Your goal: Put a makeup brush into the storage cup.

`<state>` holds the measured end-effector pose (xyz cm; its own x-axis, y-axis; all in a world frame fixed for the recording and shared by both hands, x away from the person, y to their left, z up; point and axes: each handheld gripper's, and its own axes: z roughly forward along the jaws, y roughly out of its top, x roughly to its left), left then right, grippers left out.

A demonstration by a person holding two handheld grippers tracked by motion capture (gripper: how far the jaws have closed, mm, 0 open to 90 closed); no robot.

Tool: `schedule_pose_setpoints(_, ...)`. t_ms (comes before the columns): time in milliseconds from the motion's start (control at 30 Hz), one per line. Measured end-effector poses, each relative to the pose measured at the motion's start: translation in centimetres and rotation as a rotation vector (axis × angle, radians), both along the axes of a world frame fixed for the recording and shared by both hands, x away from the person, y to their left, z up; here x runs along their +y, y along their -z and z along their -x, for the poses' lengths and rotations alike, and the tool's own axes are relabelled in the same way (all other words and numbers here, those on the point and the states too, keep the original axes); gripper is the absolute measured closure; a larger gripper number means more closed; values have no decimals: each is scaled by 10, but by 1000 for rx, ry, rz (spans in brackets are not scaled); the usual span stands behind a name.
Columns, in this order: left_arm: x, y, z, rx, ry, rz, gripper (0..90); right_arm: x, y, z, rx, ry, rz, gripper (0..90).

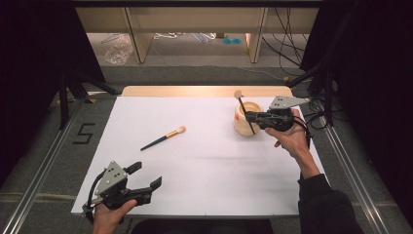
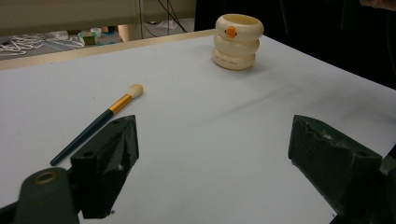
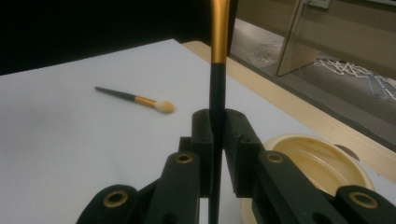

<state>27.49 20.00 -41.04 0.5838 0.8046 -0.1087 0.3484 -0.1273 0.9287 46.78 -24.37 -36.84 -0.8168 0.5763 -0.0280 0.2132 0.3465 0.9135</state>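
White sheet (image 1: 204, 161) is covering the table in the high view. Count: two brushes, one cream holder (image 1: 242, 126), two grippers. One brush (image 1: 163, 138) is lying flat near mid-sheet, bristles pointing right and away. Right gripper (image 1: 249, 117) is reaching over the holder from the right, jaws clamped on the second brush (image 1: 242, 105), which is standing nearly upright, tuft up, lower end over or inside the holder; cannot tell which. Left gripper (image 1: 145, 175) is hovering at the near left corner, jaws apart, nothing between them.

Left gripper view: jaws are standing wide apart. Loose brush (image 2: 98, 122) is lying just beyond the left jaw, outside the gap. Holder (image 2: 237, 41) is sitting well beyond, stacked-ring shape, orange mark on its side; its inside is hidden.

Right gripper view: jaws are pinching the dark handle of the held brush (image 3: 218, 70); gold ferrule is rising above, tuft cut off at the top edge. Holder (image 3: 322, 161) rim is showing lower right, partly hidden. Loose brush (image 3: 135, 100) is lying well beyond, to the left.
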Motion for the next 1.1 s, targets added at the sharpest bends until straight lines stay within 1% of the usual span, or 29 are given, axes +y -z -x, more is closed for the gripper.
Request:
schedule_pose_setpoints(67, 0, 0, 0, 0, 0, 0, 157, -2, 1, -3, -21, 12, -14, 836)
schedule_pose_setpoints(100, 0, 0, 0, 4, -2, 3, 157, -3, 1, -4, -7, 20, -14, 836)
schedule_pose_setpoints(133, 0, 0, 0, 3, -2, 2, 157, -4, 2, -6, -12, 22, -19, 836)
schedule_pose_setpoints(167, 0, 0, 0, 3, -2, 3, 157, -5, 2, -6, -6, 32, -22, 836)
schedule_pose_setpoints(200, 0, 0, 0, 3, -2, 3, 157, -7, 2, -8, -17, 36, -24, 836)
schedule_pose_setpoints(233, 0, 0, 0, 3, -3, 2, 157, -8, 3, -9, -12, 44, -28, 836)
schedule_pose_setpoints(267, 0, 0, 0, 3, -3, 3, 157, -8, 3, -10, -9, 53, -43, 836)
schedule_pose_setpoints(300, 0, 0, 0, 3, -3, 3, 157, -10, 3, -11, -7, 59, -39, 836)
schedule_pose_setpoints(333, -1, 1, 0, 12, -11, 13, 157, -11, 4, -13, -13, 68, -52, 836)
schedule_pose_setpoints(367, -1, 1, 0, 9, -8, 18, 157, -12, 4, -14, -11, 75, -46, 836)
schedule_pose_setpoints(400, -1, 1, 0, 11, -10, 10, 157, -13, 4, -15, -16, 87, -52, 836)
schedule_pose_setpoints(433, -1, 1, 0, 10, -10, 12, 157, -14, 4, -17, -16, 86, -57, 836)
schedule_pose_setpoints(467, 0, 1, -1, 1, 0, 3, 157, -15, 4, -19, -19, 96, -51, 836)
schedule_pose_setpoints(500, 0, 1, -1, -1, 1, 6, 157, -15, 4, -21, -15, 96, -63, 836)
schedule_pose_setpoints(533, 0, 1, -1, -1, 2, 7, 157, -17, 3, -24, -32, 118, -67, 836)
schedule_pose_setpoints(567, 0, 1, -1, -2, 2, 9, 157, -17, 3, -24, -32, 118, -67, 836)
schedule_pose_setpoints(600, 0, 1, -1, -3, 4, 8, 157, -18, 3, -27, -49, 115, -79, 836)
schedule_pose_setpoints(633, 0, 1, -1, -2, 5, 9, 157, -18, 2, -29, -51, 129, -81, 836)
schedule_pose_setpoints(667, 0, 1, -1, 0, 3, 6, 157, -18, 2, -31, -57, 129, -93, 836)
schedule_pose_setpoints(733, 0, 1, -1, -2, 4, 8, 157, -18, 3, -35, -61, 129, -100, 836)
schedule_pose_setpoints(767, 0, 1, -1, -2, 8, 10, 157, -18, 3, -38, -61, 140, -92, 836)
schedule_pose_setpoints(800, 0, 1, -1, -1, 2, 7, 157, -18, 4, -40, -60, 136, -97, 836)
schedule_pose_setpoints(833, 0, 0, 0, 4, -3, 1, 157, -17, 4, -42, -62, 145, -99, 836)
schedule_pose_setpoints(900, 0, 0, -1, 3, -3, 2, 157, -17, 3, -46, -66, 153, -105, 836)
schedule_pose_setpoints(933, 0, 0, -1, 3, -2, 2, 157, -16, 3, -48, -76, 159, -115, 836)
schedule_pose_setpoints(1000, 0, 0, -1, 3, -2, 2, 157, -17, 2, -50, -79, 165, -117, 836)
schedule_pose_setpoints(1067, 0, 0, -1, 3, -2, 3, 157, -17, 2, -53, -91, 177, -129, 836)
schedule_pose_setpoints(1100, 0, 0, 0, 3, -1, 2, 157, -16, 4, -56, -92, 182, -134, 836)
